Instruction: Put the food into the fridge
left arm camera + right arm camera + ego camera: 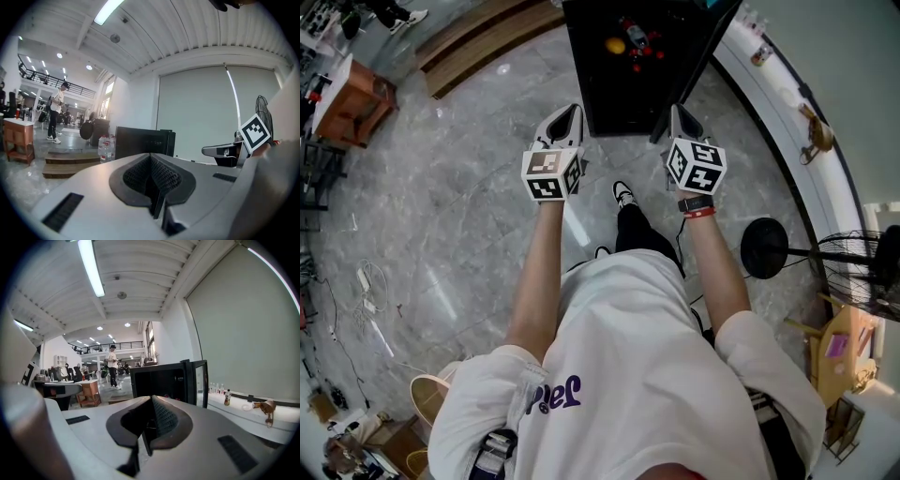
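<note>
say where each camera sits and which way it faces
Head view: on the person's head, looking down at floor and fridge; arms, shirt, left claw, right claw show.
Left gripper view: on the left claw, level toward the fridge; shut jaws show.
Right gripper view: on the right claw, toward the open fridge; shut jaws show.
Shared: all see the fridge.

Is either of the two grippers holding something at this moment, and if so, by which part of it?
Nothing is held. The grey left gripper and the grey right gripper both have their jaws closed together, with nothing between them.
</note>
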A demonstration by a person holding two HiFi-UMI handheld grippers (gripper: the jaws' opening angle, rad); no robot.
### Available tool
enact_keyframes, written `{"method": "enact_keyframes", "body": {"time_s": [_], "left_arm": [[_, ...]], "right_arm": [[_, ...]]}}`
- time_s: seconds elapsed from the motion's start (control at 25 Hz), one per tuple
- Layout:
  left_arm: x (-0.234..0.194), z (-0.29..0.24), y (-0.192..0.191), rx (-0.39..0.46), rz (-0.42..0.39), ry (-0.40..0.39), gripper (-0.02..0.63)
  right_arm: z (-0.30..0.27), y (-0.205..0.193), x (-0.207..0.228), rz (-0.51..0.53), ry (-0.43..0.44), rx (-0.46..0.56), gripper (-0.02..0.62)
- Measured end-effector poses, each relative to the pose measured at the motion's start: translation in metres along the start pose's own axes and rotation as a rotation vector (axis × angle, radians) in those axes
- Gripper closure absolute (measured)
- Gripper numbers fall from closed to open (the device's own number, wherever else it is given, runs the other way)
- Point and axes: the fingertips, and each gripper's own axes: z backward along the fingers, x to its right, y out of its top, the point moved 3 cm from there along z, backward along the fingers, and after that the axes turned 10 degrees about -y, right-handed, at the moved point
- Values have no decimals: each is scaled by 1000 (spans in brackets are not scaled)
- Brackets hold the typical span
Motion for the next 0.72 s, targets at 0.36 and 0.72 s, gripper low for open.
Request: {"method": "enact_keyframes", "body": {"time_s": [0.36, 0.72], "left_arm": [[2, -1, 5, 23, -22, 11, 588], [-1, -11, 10, 21, -17, 13, 588]], "right_arm": [[5, 7, -5, 12, 20, 50, 580], [-3, 6, -5, 18, 21, 43, 580]]}}
